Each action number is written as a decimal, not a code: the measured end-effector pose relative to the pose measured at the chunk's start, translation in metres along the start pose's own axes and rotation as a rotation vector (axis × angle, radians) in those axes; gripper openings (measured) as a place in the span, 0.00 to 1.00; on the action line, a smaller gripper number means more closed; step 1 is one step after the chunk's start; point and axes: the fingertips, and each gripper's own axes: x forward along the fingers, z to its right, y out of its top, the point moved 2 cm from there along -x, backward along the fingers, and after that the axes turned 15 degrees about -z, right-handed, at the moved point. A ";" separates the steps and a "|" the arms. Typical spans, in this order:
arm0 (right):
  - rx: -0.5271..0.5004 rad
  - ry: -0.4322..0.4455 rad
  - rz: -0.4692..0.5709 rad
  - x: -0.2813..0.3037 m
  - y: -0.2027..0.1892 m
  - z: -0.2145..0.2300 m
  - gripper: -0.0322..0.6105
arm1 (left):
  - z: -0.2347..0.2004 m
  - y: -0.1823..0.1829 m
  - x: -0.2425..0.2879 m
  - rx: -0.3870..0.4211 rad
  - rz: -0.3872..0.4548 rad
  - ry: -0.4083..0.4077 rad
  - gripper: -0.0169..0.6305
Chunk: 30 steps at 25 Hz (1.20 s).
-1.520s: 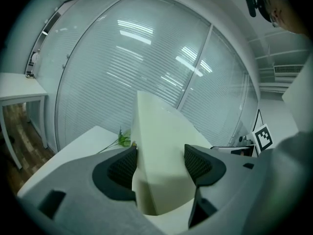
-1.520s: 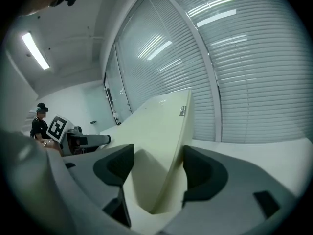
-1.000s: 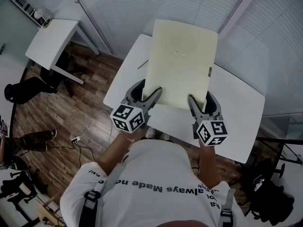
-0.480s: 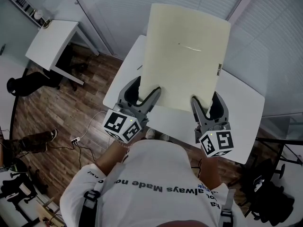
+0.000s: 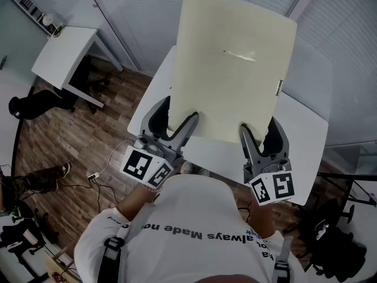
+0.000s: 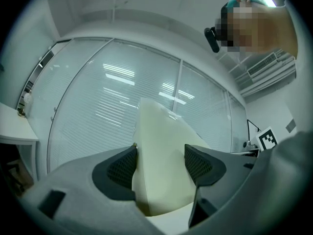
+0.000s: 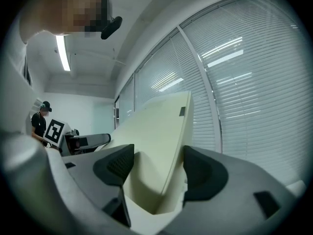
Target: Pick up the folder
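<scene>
The folder (image 5: 232, 63) is a large cream sheet-like folder, held up off the white table (image 5: 303, 137) and tilted toward the blinds. My left gripper (image 5: 177, 112) is shut on its near left corner and my right gripper (image 5: 259, 128) is shut on its near right corner. In the left gripper view the folder (image 6: 161, 151) fills the space between the jaws of the left gripper (image 6: 160, 163). The right gripper view has the folder (image 7: 156, 131) running edge-on between the jaws of the right gripper (image 7: 157, 165). A small dark tab (image 5: 279, 88) sits on its right edge.
A small white desk (image 5: 65, 52) stands at the left over wood floor with cables (image 5: 109, 164). Glass walls with blinds (image 5: 147, 10) close the far side. A dark chair (image 5: 336, 240) is at the lower right. Another person (image 7: 39, 119) stands far off.
Both grippers have raised the folder; it now stands higher and steeper and covers more of the table's far side. The grippers drew slightly nearer to me.
</scene>
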 end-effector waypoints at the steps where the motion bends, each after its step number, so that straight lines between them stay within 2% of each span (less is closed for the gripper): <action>1: -0.002 -0.001 0.005 -0.003 0.001 0.000 0.54 | 0.003 0.001 -0.001 0.004 0.004 0.000 0.50; 30: -0.029 -0.004 0.032 -0.005 0.021 -0.001 0.54 | 0.003 0.018 -0.001 0.009 0.033 -0.004 0.50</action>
